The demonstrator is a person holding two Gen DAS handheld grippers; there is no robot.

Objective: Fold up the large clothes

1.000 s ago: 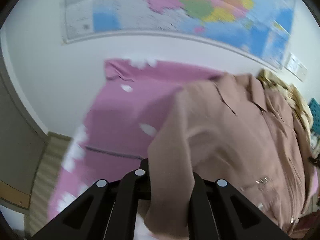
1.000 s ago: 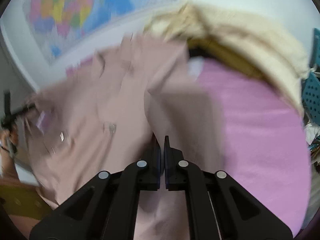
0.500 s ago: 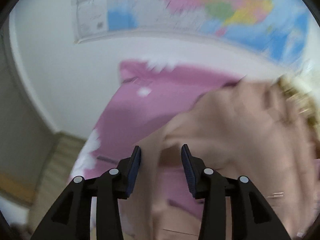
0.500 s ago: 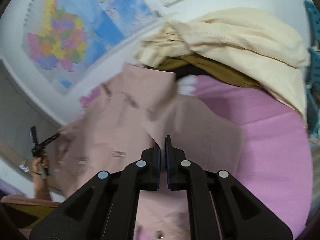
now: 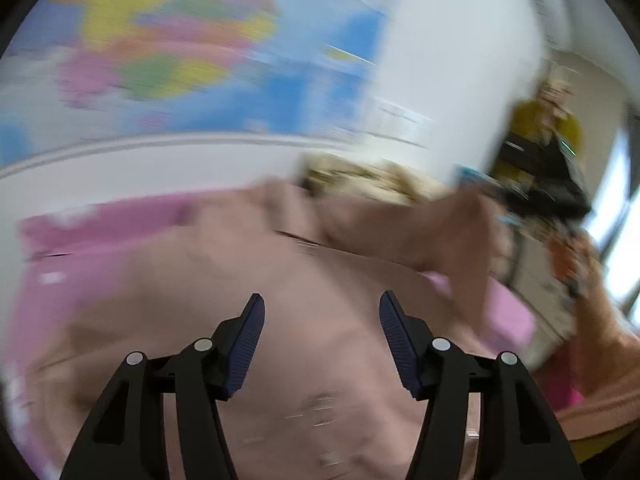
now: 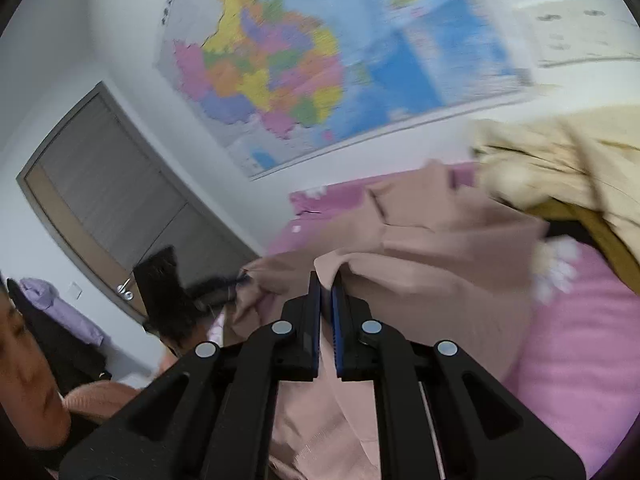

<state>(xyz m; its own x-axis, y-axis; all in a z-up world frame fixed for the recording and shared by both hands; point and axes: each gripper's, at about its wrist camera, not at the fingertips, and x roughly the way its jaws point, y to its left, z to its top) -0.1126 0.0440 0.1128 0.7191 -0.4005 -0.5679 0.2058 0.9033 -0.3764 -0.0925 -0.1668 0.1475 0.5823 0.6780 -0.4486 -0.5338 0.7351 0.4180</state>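
The right gripper (image 6: pixel 326 280), jaws pressed nearly together, pinches a raised fold of the dusty-pink garment (image 6: pixel 440 248) and holds it up off the pink bedcover (image 6: pixel 580 352), a hold that looks meant to carry that flap across the rest of the cloth as one fold. The fabric runs between the blue-padded fingers (image 6: pixel 338 320) and hangs below them in a loose drape. Beyond the pinched edge, the garment's body lies spread on the bedcover, a seamed panel or collar showing on its far side. The left gripper (image 5: pixel 320 316) stands with its jaws wide apart and nothing between them, poised just above the same garment (image 5: pixel 224 288), seemingly free to take a new hold; its view is badly blurred, so whether the tips touch the cloth cannot be told.

On the far right side of the garment a heap of cream and mustard clothing (image 6: pixel 560 160) sits on the bedcover, apparently unfolded, touching or overlapping the garment's edge. Behind the garment a large colored map (image 6: pixel 312 68) hangs on the white wall, and to the garment's left stands a gray door (image 6: pixel 104 192) with a metal handle. No basket, box or other container shows in either view; the bedcover alone carries the clothes. The fold seems at an early stage, with most of the garment lying open.
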